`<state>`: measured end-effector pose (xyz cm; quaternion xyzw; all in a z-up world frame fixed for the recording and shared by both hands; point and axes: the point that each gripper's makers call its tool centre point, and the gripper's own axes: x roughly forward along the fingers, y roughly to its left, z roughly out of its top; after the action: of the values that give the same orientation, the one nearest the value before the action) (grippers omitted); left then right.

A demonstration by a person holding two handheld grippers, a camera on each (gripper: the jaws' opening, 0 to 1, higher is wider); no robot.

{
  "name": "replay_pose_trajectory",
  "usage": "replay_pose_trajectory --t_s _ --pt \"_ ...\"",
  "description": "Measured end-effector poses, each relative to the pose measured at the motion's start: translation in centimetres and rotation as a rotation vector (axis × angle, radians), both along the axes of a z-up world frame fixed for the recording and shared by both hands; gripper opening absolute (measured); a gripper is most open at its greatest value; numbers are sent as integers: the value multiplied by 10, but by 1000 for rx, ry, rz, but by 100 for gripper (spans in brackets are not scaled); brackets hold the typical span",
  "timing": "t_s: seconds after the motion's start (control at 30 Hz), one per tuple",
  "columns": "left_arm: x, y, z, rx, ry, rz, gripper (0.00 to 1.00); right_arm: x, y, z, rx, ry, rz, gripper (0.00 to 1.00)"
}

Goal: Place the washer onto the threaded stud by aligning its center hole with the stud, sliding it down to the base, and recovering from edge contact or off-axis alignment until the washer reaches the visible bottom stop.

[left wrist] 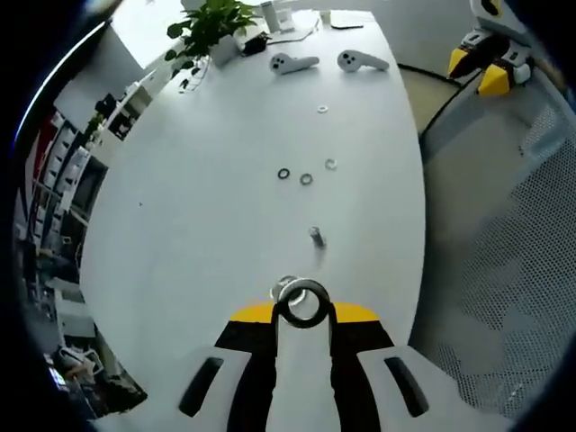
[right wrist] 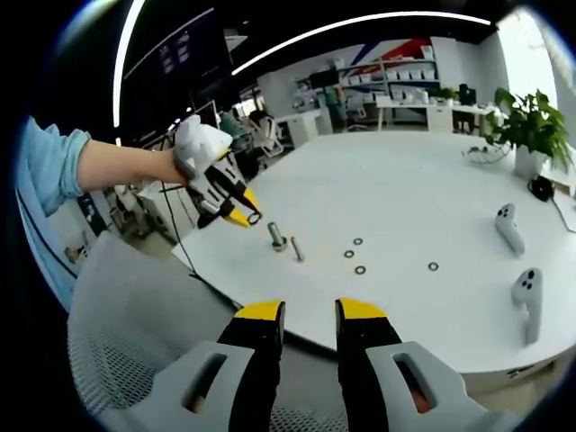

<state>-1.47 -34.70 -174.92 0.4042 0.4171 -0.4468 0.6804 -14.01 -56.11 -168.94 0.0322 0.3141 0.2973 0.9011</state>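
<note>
Left gripper view: the left gripper (left wrist: pixel 304 310) clamps a washer (left wrist: pixel 303 302) above the table (left wrist: pixel 225 180), short of the stud (left wrist: pixel 317 236); it should centre the hole before lowering. The right gripper (right wrist: pixel 310 315) waits, jaws parted.

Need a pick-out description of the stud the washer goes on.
On the white table, look near the edge closest to the left gripper, which holds a washer. The stud stands upright just beyond it, apart from the flat loose rings farther along.
</note>
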Motion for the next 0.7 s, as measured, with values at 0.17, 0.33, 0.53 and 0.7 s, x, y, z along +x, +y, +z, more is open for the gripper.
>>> replay_pose_trajectory --t_s 0.17,0.33,0.53,0.7 --pt "11 5 -11 10 4 25 19 0 0 0 -2 3 3 25" --pt "18 5 -21 14 23 42 19 0 0 -1 -4 5 6 25" --pt "26 3 -29 6 44 61 19 0 0 -1 -6 9 6 25" --pt "27 1 -35 11 51 53 19 0 0 -1 -6 8 5 25"
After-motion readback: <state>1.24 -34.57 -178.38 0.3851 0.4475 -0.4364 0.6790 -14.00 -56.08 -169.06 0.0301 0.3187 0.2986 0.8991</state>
